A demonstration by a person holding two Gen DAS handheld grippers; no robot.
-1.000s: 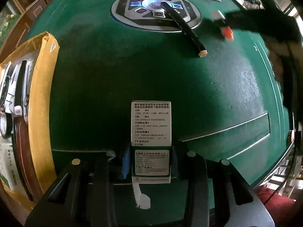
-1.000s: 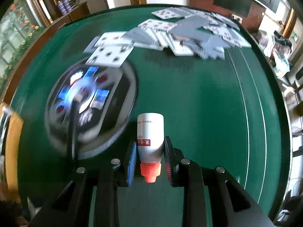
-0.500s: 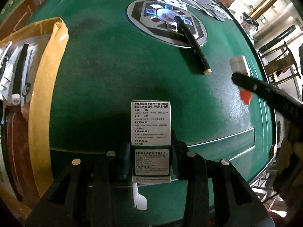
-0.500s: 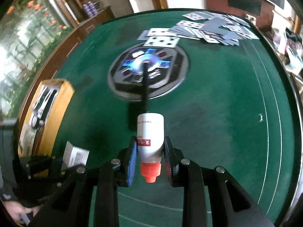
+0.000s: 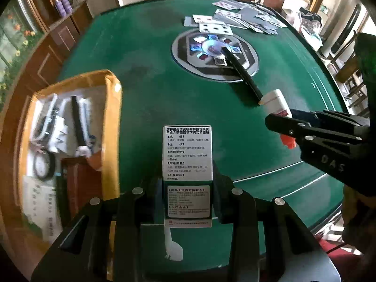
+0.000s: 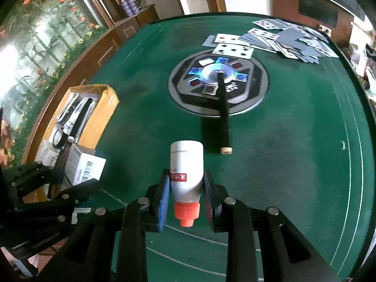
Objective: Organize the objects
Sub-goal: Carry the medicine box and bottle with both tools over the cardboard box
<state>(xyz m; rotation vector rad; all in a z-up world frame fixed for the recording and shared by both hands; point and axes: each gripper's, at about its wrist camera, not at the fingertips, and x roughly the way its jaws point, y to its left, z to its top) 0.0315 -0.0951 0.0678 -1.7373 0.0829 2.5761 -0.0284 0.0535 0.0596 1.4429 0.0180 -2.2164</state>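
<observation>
My left gripper (image 5: 188,188) is shut on a white and green medicine box (image 5: 187,155) printed with Chinese text, held above the green table. The box also shows at the left of the right wrist view (image 6: 84,166). My right gripper (image 6: 186,195) is shut on a white bottle (image 6: 186,164) with an orange-red cap, cap toward the camera; the bottle also shows in the left wrist view (image 5: 276,102). A yellow cardboard box (image 5: 110,127) holding cables and small items sits at the table's left edge, also seen in the right wrist view (image 6: 101,115).
A black pen (image 6: 224,115) lies from the round centre console (image 6: 218,87) toward me. Playing cards (image 6: 282,42) are spread at the far side. A wooden rail (image 6: 77,65) borders the green felt (image 6: 293,152) on the left.
The left gripper's view has swung up and left, bringing the yellow box more into view. The right gripper with the bottle has moved left, closer to the left gripper.
</observation>
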